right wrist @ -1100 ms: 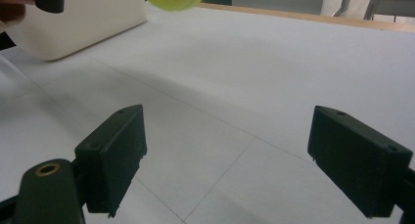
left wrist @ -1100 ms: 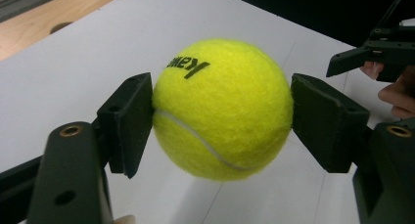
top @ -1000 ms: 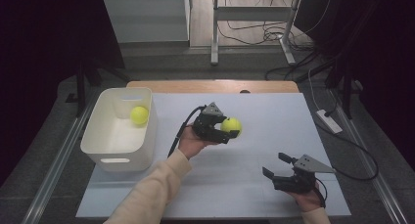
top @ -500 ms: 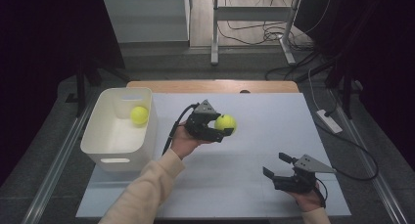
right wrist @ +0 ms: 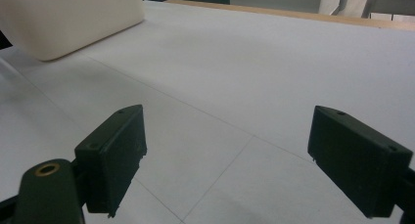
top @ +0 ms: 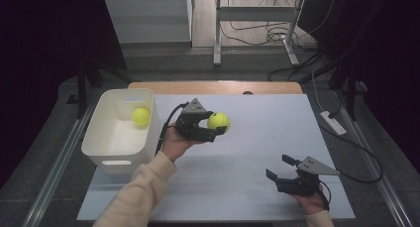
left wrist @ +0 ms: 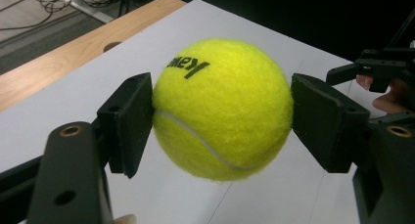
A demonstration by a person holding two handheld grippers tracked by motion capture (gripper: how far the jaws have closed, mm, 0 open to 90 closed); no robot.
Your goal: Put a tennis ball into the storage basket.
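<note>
The tennis ball (left wrist: 222, 109) is sitting between the two flat black jaws of the left gripper (top: 214, 128), which are squeezing its round, fuzzy yellow sides. The ball is hanging above the smooth white bench (top: 257, 113), just to the right of the white plastic bin (top: 106, 150). Black letters and a pale curved seam are showing on its felt. Another fuzzy yellow ball (top: 140, 116) is lying inside the bin, which has rounded corners. The right gripper (top: 281, 169) is resting low near the front right of the bench, its blocky jaws standing wide apart and gripping nothing.
</note>
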